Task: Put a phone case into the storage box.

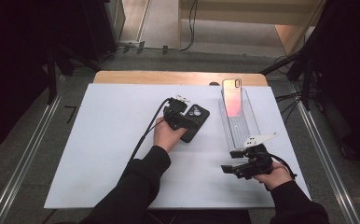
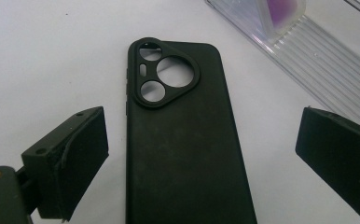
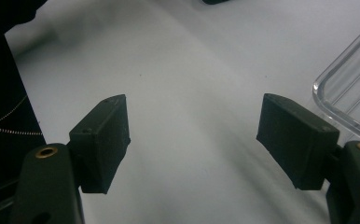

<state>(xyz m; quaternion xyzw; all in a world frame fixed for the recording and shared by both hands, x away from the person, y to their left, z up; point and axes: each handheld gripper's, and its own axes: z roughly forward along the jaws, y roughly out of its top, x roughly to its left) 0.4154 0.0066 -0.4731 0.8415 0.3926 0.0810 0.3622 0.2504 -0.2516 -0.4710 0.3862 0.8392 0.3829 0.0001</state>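
**Left jaws wide over black phone case; right gripper idle near clear tray**

The left gripper (image 1: 183, 119) sits over a black phone case (image 1: 194, 122) lying flat, back up, near the middle of the white surface (image 1: 108, 154), slightly toward the far edge. The left gripper view adds what the high view hides: the jaws are spread wide, one on each side of the case (image 2: 183, 154), neither touching it, and the triangular camera cut-out faces up. The same view catches a ribbed clear wall with something purple inside, just beyond the case.

From above that is a long clear tray (image 1: 239, 122) running toward the far right corner, with a pink-orange phone case (image 1: 232, 98) propped at its far end.

The right gripper (image 1: 243, 169) rests near the tray's near end, jaws fully open, holding nothing; its own view shows bare surface between them and the tray's rim (image 3: 350, 93).

Dark room, grey floor, cables and stands around the surface.
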